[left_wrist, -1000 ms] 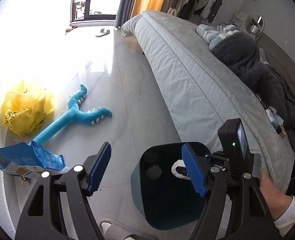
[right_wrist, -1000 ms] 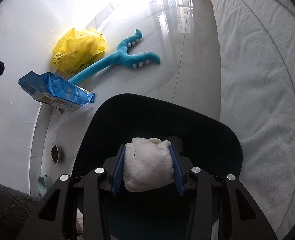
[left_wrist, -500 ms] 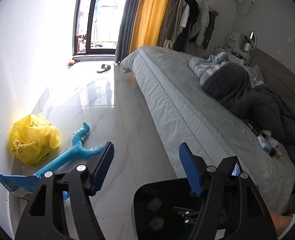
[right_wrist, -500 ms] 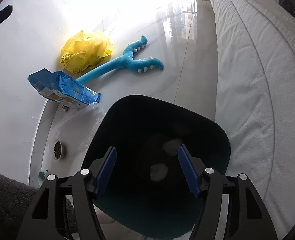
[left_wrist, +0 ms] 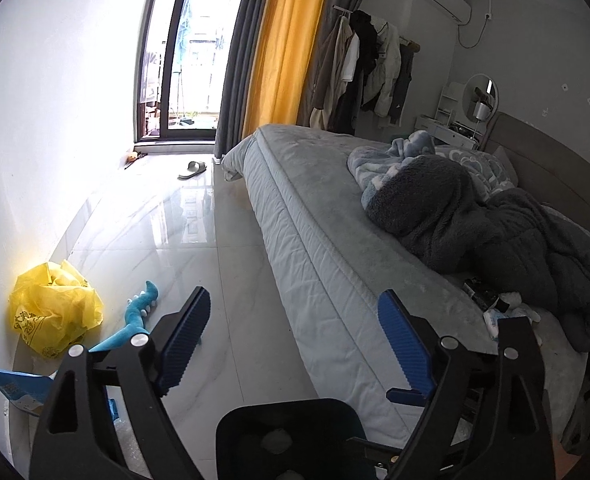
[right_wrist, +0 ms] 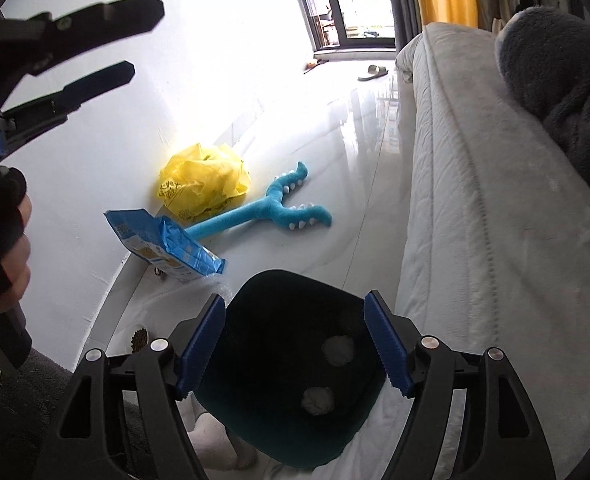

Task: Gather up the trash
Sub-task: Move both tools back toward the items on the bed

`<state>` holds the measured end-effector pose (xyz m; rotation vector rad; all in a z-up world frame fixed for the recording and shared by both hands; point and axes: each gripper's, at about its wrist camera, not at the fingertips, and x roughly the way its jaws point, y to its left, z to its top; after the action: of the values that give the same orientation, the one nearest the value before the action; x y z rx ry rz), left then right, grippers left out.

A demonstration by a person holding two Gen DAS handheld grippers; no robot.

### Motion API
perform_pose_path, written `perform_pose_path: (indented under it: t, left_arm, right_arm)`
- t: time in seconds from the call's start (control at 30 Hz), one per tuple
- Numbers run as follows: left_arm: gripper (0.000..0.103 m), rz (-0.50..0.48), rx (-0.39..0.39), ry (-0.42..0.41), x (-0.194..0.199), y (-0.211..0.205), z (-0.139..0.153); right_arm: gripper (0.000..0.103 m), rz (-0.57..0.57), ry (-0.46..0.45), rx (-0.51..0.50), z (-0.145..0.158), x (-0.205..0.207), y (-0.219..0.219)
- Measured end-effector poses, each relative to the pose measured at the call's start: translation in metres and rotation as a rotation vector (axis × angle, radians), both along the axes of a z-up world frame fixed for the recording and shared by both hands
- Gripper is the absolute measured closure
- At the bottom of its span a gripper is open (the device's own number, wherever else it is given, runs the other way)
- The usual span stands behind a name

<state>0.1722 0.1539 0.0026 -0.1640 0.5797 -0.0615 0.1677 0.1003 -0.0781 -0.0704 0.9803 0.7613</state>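
A dark teal trash bin (right_wrist: 255,424) stands on the floor beside the bed, below my right gripper (right_wrist: 295,348), which is open and empty. Two crumpled white paper wads (right_wrist: 337,351) lie inside the bin. The bin's rim also shows at the bottom of the left wrist view (left_wrist: 287,412). My left gripper (left_wrist: 295,340) is open and empty, raised and pointing across the room; it shows at the upper left of the right wrist view (right_wrist: 107,44). Small white items (left_wrist: 511,312) lie on the bed's near edge.
A yellow plastic bag (right_wrist: 203,184), a blue plush toy (right_wrist: 271,212) and a blue packet (right_wrist: 167,244) lie by the white wall. A small pet food bowl (right_wrist: 139,338) sits near the bin. The grey bed (left_wrist: 319,208) with dark blankets (left_wrist: 475,220) fills the right. A slipper (left_wrist: 193,169) lies near the balcony door.
My right gripper opened and the white paper wad dropped into the bin. Both grippers then lifted and tilted up, showing more of the room.
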Motion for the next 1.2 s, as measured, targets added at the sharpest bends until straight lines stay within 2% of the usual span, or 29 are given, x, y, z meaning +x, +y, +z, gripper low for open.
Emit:
perform_pose_path:
  t: [0.4, 0.77, 1.2]
  left_arm:
    - [0.011, -0.094, -0.019, 0.017, 0.022, -0.07, -0.01]
    - [0.011, -0.215, -0.041, 0.044, 0.032, -0.134, -0.023]
    - [0.012, -0.384, -0.015, 0.088, 0.041, -0.206, -0.044]
  right_arm:
    - [0.027, -0.125, -0.144, -0.004, 0.034, 0.011, -0.098]
    - [0.026, -0.278, -0.157, -0.012, 0.033, 0.016, -0.192]
    - [0.025, -0.379, -0.154, -0.054, 0.022, 0.012, -0.279]
